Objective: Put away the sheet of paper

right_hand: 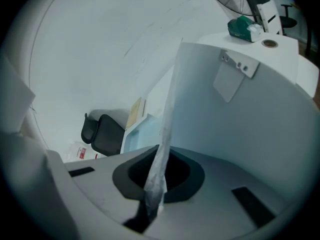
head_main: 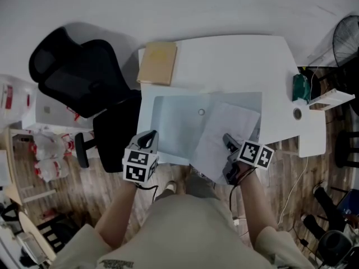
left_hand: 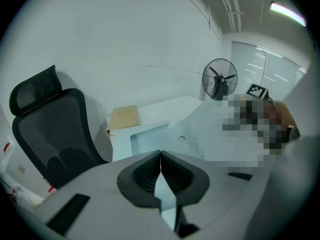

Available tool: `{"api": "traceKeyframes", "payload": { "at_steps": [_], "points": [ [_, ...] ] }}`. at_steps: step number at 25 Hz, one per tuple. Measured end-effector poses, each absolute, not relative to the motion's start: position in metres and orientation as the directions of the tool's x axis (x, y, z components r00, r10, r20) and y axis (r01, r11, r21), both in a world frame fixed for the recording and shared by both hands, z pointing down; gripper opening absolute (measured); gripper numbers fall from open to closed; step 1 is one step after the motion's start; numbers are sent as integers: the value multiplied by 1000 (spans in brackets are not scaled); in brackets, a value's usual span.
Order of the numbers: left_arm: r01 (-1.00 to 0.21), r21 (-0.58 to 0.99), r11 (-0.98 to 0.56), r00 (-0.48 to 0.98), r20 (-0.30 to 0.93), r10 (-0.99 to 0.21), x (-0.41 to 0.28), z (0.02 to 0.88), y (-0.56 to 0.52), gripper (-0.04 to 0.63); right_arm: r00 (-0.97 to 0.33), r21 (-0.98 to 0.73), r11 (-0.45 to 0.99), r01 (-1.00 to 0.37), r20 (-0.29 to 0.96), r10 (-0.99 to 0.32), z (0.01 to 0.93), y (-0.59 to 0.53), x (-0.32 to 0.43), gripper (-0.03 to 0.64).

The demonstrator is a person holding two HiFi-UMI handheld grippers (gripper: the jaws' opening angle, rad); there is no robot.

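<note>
Presently on the white desk [head_main: 235,55]: one pale blue folder [head_main: 174,128], lying flat, with a snap stud [head_main: 201,112] near its middle. One sheet of paper [head_main: 224,130] lies over the folder's right half, its near edge raised past the desk front.

Right gripper [head_main: 229,145] — jaws closed on the near edge of the sheet of paper. Its own view shows the sheet edge-on, rising from between the pads.

Left gripper [head_main: 149,140] — jaws together at the folder's near left corner, with a thin pale blue layer nipped between them. By the look of it, this is the folder's top cover.

Also present: a tan envelope [head_main: 158,63] at the desk's far left corner, a black office chair [head_main: 78,77] to the left and a fan [head_main: 346,38] at the right.

Step in hand, as judged: feeding the sheet into the folder. To do it well:
- Lift the cover with the left just enough to open a mouth.
- Bring the sheet's far edge low and square to that mouth.
- Push flat and slowly, so the paper neither buckles nor catches on the stud.
- Release only once the sheet sits well inside.
</note>
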State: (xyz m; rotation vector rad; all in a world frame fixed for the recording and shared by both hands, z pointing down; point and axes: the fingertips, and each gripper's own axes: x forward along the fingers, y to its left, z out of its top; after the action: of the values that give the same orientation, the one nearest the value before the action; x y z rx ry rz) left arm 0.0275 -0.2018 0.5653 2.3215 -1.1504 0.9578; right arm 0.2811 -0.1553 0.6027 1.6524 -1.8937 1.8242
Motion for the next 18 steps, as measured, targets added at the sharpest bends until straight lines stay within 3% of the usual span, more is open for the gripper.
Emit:
{"api": "traceKeyframes", "payload": {
  "at_steps": [11, 18],
  "points": [
    [-833, 23, -552, 406, 704, -582, 28, 556, -208, 20, -517, -747, -133, -651, 565, -643, 551, -168, 239, 23],
    [-848, 16, -529, 385, 704, -596, 13, 552, -203, 20, -487, -693, -144, -706, 624, -611, 563, -175, 236, 23]
  ]
}}
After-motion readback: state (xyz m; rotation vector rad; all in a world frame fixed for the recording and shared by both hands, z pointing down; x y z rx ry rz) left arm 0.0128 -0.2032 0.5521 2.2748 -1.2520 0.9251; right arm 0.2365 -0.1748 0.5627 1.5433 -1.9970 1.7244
